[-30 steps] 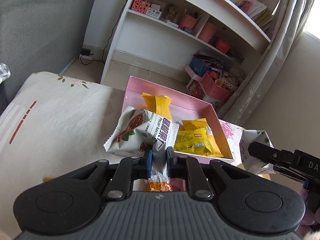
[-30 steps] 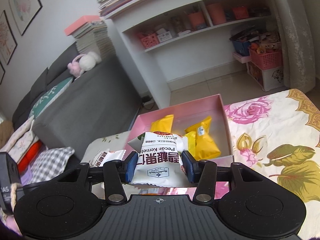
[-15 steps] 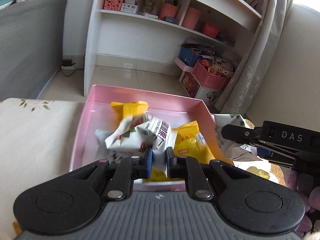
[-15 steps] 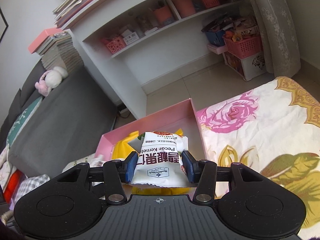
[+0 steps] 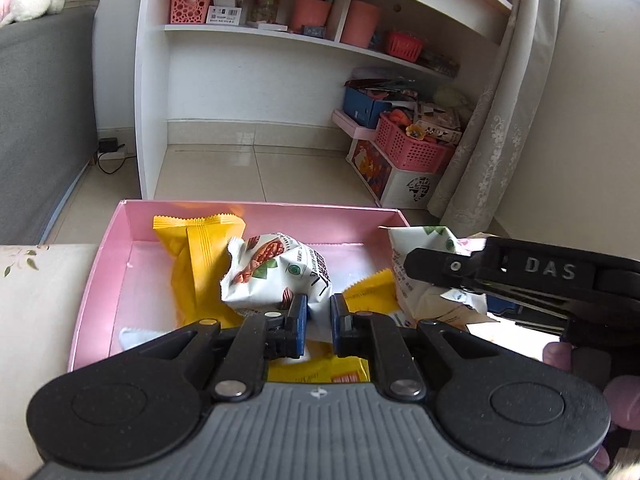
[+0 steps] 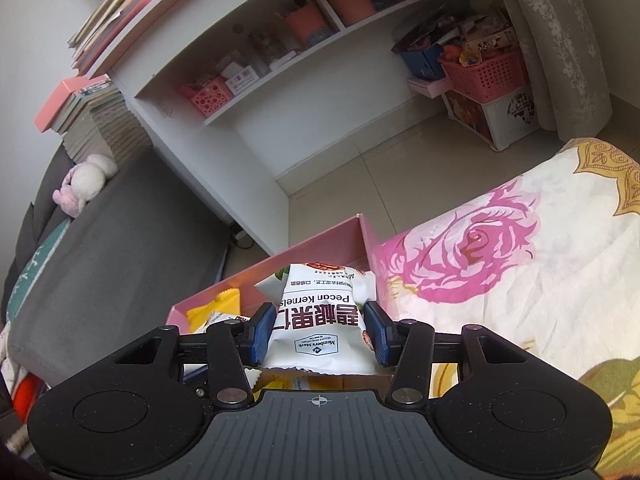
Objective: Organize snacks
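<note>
Two pecan packs, one per hand: left tongs (image 5: 319,320) pinch the corner of a white pecan pack (image 5: 276,274) down inside the pink box (image 5: 102,264), right tongs (image 6: 318,332) are clamped on a second pecan pack (image 6: 320,320) above the box's right edge, yellow packets (image 5: 196,256) beneath.

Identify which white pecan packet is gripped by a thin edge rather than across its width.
The left gripper's packet; the right gripper spans its packet's full width.
</note>
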Demonstrator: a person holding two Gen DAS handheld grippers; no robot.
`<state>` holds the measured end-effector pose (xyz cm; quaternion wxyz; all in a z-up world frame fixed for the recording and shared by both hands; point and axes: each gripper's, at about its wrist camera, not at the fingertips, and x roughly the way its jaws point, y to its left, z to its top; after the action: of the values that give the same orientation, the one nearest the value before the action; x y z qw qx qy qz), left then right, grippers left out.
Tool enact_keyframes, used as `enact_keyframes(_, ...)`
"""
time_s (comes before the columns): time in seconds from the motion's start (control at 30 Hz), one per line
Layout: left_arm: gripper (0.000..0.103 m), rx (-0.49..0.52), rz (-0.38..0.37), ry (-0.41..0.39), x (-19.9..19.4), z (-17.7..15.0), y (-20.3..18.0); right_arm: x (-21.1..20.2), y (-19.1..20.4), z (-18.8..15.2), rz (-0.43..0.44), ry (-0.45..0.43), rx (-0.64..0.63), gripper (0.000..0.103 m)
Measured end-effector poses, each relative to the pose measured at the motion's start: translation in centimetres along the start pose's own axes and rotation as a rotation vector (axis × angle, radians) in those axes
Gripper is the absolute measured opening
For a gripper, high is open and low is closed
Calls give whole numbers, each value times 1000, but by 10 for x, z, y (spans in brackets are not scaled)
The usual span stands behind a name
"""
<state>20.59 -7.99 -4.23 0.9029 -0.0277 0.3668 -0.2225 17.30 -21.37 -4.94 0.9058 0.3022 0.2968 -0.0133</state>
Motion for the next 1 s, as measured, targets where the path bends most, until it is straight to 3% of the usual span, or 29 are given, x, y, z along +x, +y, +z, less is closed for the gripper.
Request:
enact_keyframes(0.3, 14, -18, 13, 4, 15, 2, 2, 2, -5, 5, 24, -19, 13, 51)
enact_keyframes(0.33, 18, -20, 14, 6, 15, 3, 2, 1, -6, 6, 27, -21, 13, 56)
enact_keyframes(0.53, 41, -11, 4, 1, 7, 4, 2, -4, -4, 9, 22, -38, 7, 65)
enact_keyframes(1.0, 69, -19, 8, 21, -31, -3, 4, -48, 18, 9, 2, -51, -36, 74)
